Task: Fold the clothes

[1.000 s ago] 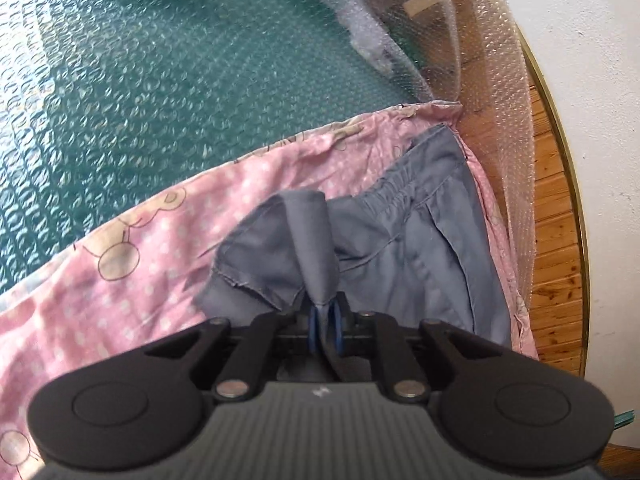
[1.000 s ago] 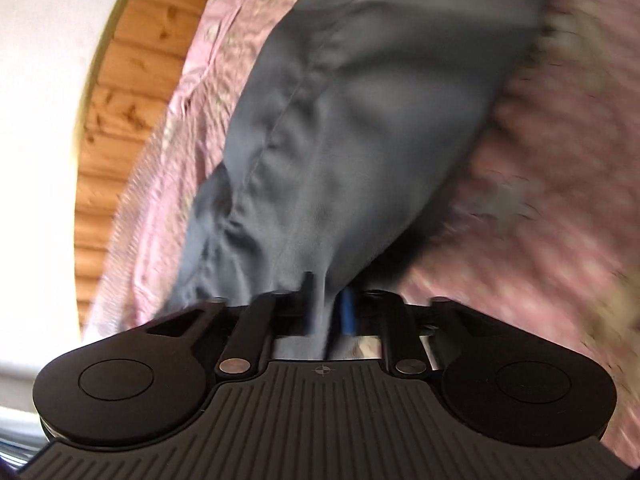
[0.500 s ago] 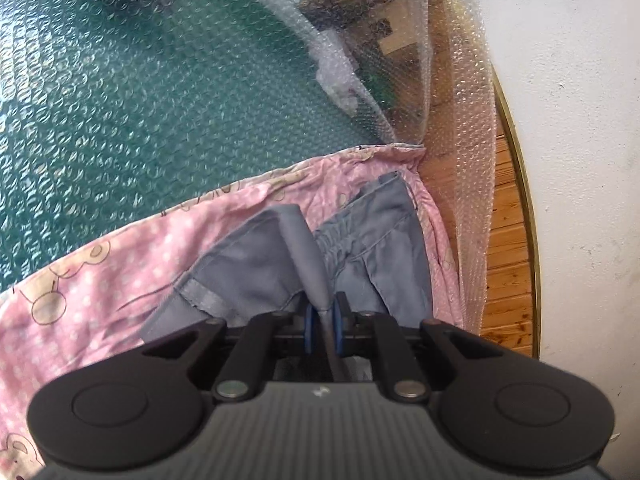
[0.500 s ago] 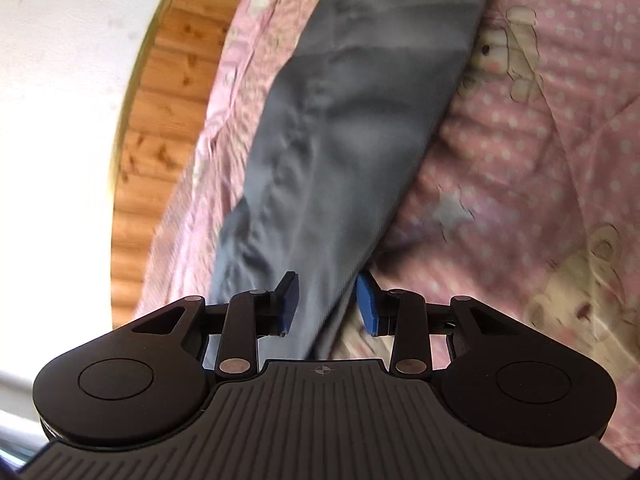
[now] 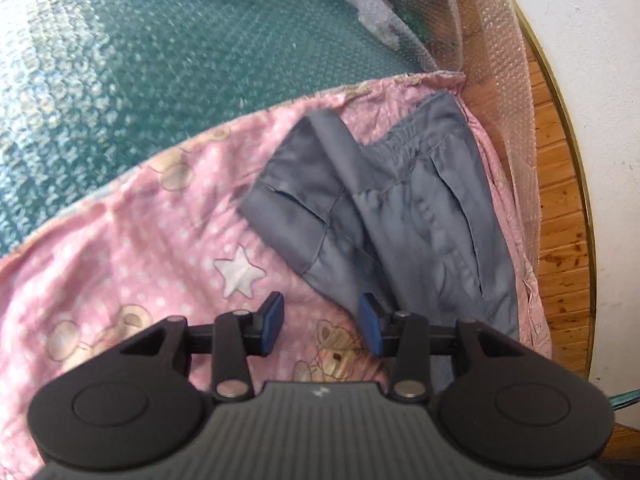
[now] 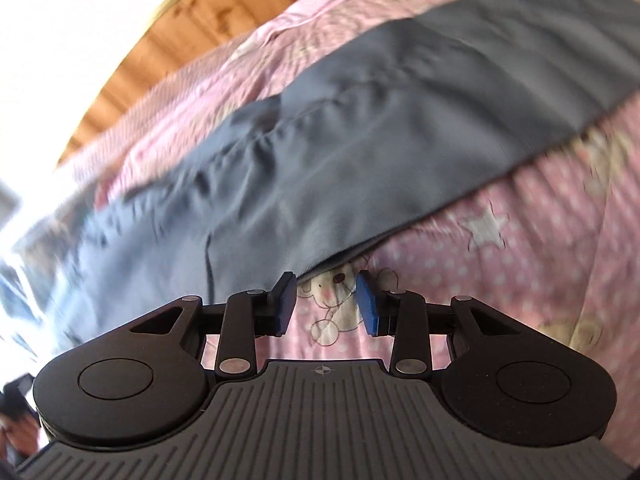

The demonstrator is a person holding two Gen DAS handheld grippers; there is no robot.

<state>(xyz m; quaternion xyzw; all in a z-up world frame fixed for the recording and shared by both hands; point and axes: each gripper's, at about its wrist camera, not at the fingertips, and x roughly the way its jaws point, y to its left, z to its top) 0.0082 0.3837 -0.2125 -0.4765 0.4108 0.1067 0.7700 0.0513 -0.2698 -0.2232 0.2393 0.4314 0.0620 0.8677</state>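
Grey trousers (image 5: pixel 404 204) lie on a pink patterned sheet (image 5: pixel 132 240), waistband end folded, one flap turned over to the left. My left gripper (image 5: pixel 322 326) is open and empty, just short of the trousers' near edge. In the right wrist view the grey trousers (image 6: pixel 360 128) stretch across the pink sheet (image 6: pixel 540 256) from lower left to upper right, blurred. My right gripper (image 6: pixel 326 304) is open and empty, just below the trousers' near edge, over a bear print.
Green bubble wrap (image 5: pixel 160 52) covers the surface beyond the sheet. Clear bubble wrap (image 5: pixel 496 48) hangs at the right edge by a wooden floor (image 5: pixel 560 220) and a white wall (image 5: pixel 600 80). Wooden floor (image 6: pixel 208 12) shows at the upper left in the right wrist view.
Both grippers have let go of the grey trousers and opened. The trousers now lie flat on the sheet. Both grippers have drawn back from the cloth.
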